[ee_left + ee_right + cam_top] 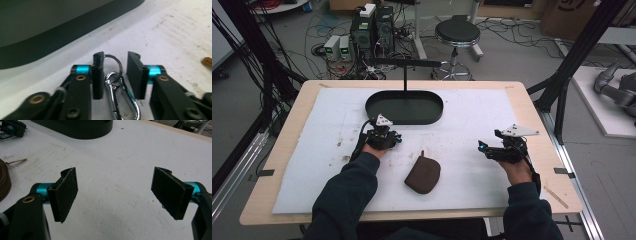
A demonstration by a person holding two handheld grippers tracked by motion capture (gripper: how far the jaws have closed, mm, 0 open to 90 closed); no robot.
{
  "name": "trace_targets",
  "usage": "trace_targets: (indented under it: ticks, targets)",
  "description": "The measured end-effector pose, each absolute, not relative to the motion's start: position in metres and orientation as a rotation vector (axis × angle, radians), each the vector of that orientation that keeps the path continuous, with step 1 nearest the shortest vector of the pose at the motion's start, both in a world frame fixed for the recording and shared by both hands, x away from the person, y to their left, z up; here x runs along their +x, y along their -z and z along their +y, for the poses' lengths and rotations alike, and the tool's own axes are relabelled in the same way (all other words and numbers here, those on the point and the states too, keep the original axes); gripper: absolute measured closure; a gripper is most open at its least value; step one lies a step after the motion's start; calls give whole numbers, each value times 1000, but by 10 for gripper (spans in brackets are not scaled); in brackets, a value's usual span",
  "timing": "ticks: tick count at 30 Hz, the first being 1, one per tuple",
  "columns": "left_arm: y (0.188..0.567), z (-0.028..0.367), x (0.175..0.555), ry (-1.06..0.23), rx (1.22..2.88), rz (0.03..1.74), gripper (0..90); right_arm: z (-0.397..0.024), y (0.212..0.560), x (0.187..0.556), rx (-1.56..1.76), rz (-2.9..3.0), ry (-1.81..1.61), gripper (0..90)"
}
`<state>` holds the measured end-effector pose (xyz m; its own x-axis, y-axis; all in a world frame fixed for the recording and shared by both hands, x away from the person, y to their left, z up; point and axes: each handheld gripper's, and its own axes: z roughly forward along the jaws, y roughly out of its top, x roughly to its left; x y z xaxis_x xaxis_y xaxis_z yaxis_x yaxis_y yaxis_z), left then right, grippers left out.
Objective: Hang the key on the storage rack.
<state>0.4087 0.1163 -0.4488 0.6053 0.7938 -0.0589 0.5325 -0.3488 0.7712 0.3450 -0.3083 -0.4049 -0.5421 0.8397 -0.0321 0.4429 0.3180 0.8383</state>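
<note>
A silver carabiner with a key ring lies on the white mat between the jaws of my left gripper. The jaws stand a little apart; the ring touches one pad and the other is clear of it. In the high view the left gripper sits just in front of the black oval tray. A brown zip pouch lies at the middle front of the mat. My right gripper rests to the pouch's right, wide open, with bare mat between its pads.
The tray carries a thin post with a crossbar at its back. The tray's rim runs close ahead of the left jaws. The pouch edge lies left of the right jaws. A wooden table border surrounds the mat.
</note>
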Motion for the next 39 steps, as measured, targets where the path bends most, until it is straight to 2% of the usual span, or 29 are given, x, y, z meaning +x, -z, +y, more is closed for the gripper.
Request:
trace_targets:
  ticks: [5, 15, 19, 28, 39]
  targets:
    - [445, 126, 409, -352, 1980, 1075, 799, -308, 404, 344, 1133, 2118, -1134, 217]
    - [437, 141, 408, -249, 1886, 1075, 872, -310, 404, 343, 1136, 2118, -1136, 218]
    - [436, 143, 407, -220, 1910, 1087, 875, -311, 405, 343, 1145, 2113, -1139, 219]
    - [437, 143, 406, -254, 1964, 1101, 862, -311, 404, 341, 1139, 2111, -1140, 219]
    - [440, 145, 402, -196, 2007, 1062, 876, -312, 404, 341, 1151, 2112, -1137, 232]
